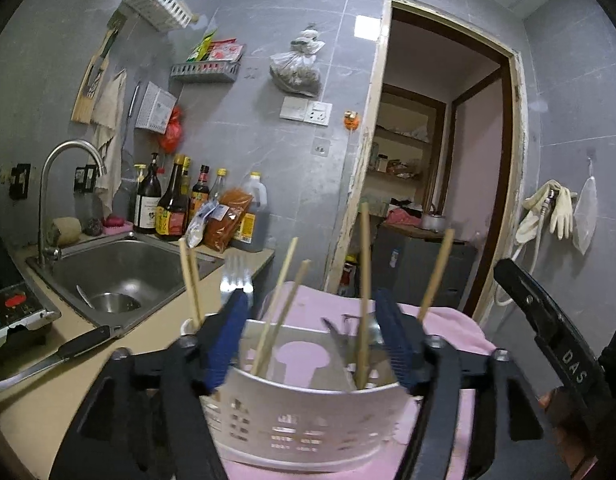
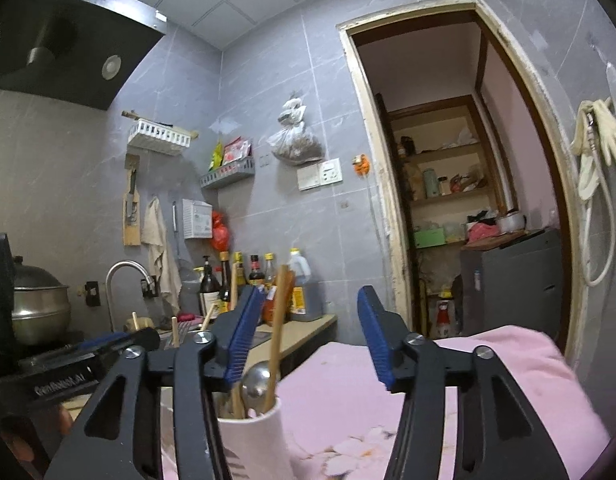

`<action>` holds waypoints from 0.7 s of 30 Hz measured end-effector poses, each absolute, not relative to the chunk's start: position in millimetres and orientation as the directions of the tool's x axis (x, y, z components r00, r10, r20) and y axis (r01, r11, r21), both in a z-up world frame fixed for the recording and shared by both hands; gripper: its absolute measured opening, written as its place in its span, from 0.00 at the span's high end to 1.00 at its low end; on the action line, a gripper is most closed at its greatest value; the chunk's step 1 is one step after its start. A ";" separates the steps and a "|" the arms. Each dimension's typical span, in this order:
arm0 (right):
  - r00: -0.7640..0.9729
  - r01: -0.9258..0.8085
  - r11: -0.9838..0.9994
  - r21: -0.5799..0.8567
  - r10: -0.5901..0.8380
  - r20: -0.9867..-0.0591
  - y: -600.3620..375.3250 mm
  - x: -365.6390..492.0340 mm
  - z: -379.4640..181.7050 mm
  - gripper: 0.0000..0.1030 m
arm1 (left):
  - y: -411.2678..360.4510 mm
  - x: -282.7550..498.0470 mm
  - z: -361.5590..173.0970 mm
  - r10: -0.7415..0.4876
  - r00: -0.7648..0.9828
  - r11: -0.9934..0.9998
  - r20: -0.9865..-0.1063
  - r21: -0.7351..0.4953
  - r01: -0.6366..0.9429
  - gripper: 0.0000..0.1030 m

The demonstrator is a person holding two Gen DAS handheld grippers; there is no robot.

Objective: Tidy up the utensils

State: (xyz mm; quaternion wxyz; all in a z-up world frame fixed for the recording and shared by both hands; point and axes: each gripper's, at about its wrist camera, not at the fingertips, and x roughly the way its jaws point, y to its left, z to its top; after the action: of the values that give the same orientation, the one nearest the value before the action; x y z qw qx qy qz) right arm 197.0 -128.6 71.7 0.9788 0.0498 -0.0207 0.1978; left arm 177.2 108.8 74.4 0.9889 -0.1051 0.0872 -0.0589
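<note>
Your left claw [image 1: 312, 336] is spread wide around the white utensil holder [image 1: 303, 412], one blue pad at each side of its rim, gripping nothing. Your right claw [image 2: 312, 336] is also wide and empty, with the holder's rounded end at about 7 o'clock in its view, against the left finger. The holder stands on a pink cloth [image 1: 456, 328] spread over the counter [image 1: 35, 396] beside the sink [image 1: 119, 276].

The utensils are already in it: chopsticks [image 1: 364, 292] lean in all directions, a fork [image 1: 236, 280] rises tines-up beside the left pad, and a spoon [image 2: 256, 378] bowl shows at the right wrist camera's 6 o'clock.

The risks, as I judge them: the chopsticks lean loosely, so a pad brushing one could flick it out or into the sink. The holder looks like light plastic on soft cloth; closing unevenly or pushing from one side could tip or slide it. The fork sits so close to your left pad that you might pinch it by accident.

A knife [image 1: 55, 356] lies on the counter at 9 o'clock, not yet put away.

The holder's base and compartments are hidden behind its wall. Some dark metal items inside are hard to identify, and motion blur softens the near rim.
</note>
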 end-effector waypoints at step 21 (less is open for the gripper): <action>0.985 -0.172 0.981 0.085 0.174 -0.018 -225.6 88.9 83.4 0.00 | 43.1 105.3 74.3 -0.170 0.969 0.985 -0.178 -0.035 0.167 0.02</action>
State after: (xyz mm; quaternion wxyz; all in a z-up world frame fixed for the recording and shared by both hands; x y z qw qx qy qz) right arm 88.9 -225.6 83.4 0.9953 0.0415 0.0126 0.0869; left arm 105.3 43.1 74.3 0.9922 -0.0098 0.0906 -0.0849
